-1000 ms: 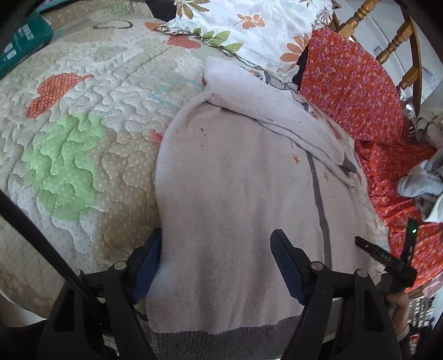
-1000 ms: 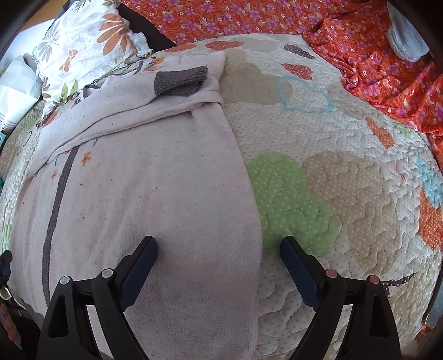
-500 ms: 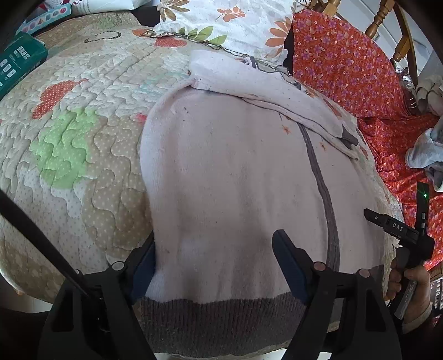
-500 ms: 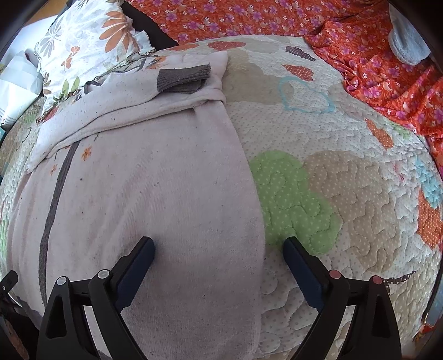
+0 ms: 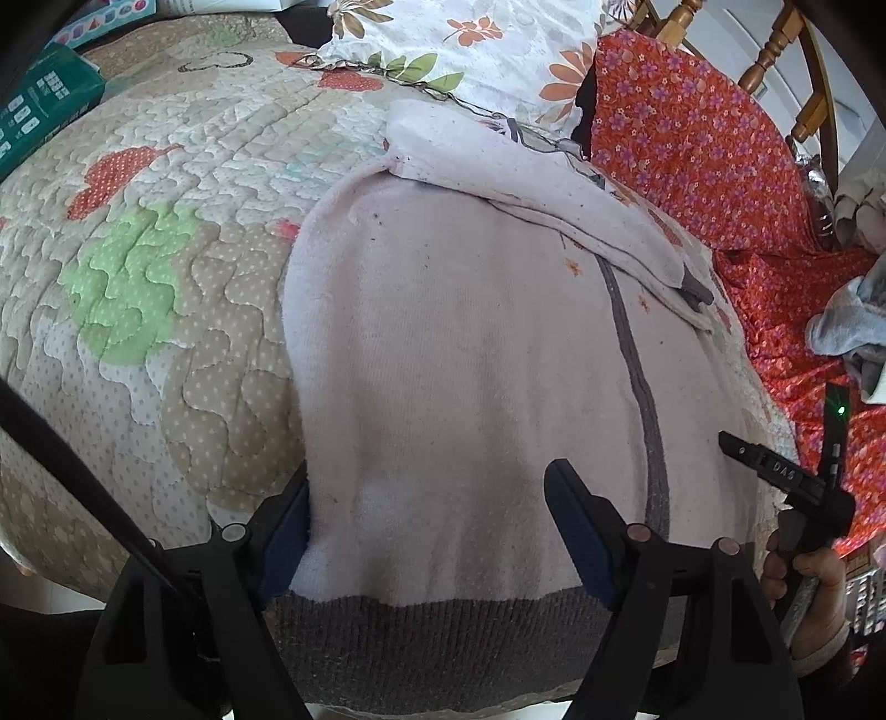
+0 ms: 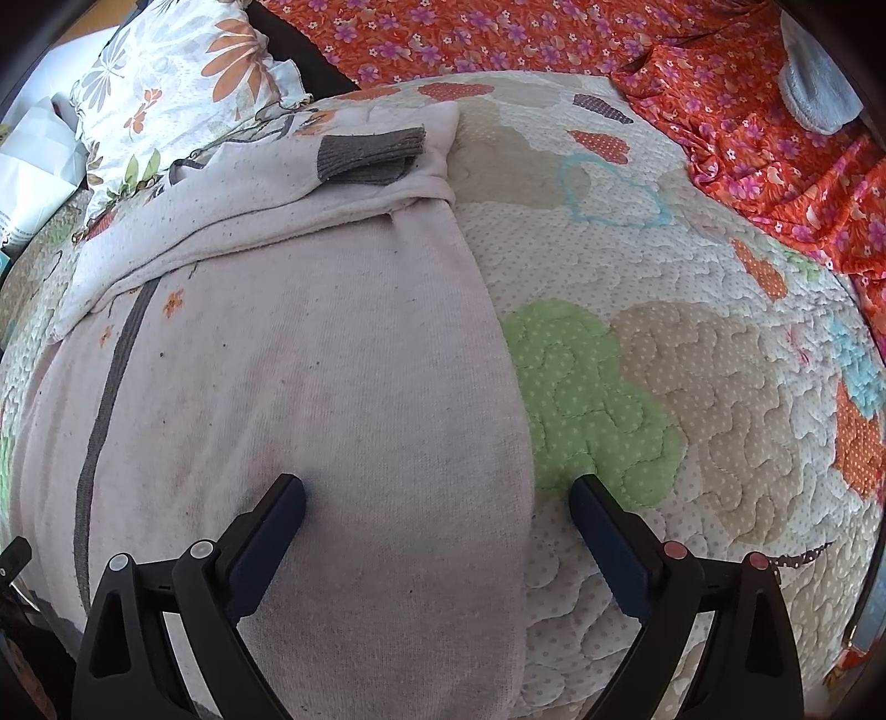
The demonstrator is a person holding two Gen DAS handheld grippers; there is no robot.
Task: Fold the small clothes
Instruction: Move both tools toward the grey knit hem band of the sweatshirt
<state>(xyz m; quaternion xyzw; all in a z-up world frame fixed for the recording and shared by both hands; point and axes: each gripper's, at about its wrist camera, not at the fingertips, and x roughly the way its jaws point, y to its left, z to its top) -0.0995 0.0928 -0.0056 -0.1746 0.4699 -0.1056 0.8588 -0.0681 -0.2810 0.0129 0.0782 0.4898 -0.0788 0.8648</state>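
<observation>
A pale pink knit sweater (image 5: pixel 470 354) with a grey hem (image 5: pixel 443 626) and a thin grey stripe lies flat on the quilt. Its sleeves are folded across the far end; a grey cuff (image 6: pixel 368 155) shows there. My left gripper (image 5: pixel 429 498) is open over the sweater's near left corner, its jaws astride the left edge by the hem. My right gripper (image 6: pixel 437 498) is open over the sweater's (image 6: pixel 310 387) right edge, left jaw over the cloth, right jaw over the quilt. The right gripper's handle (image 5: pixel 797 487) shows in the left wrist view.
A patchwork quilt (image 6: pixel 692 387) covers the surface. A floral pillow (image 5: pixel 476 50) and orange floral cloth (image 5: pixel 692 144) lie beyond the sweater. A green box (image 5: pixel 39 105) sits far left. Grey clothing (image 5: pixel 847 327) lies on the orange cloth; a wooden chair (image 5: pixel 797 66) stands behind.
The left gripper has drawn back toward the hem, so the grey hem band has come into view. The right gripper has stayed almost still. Both stay open.
</observation>
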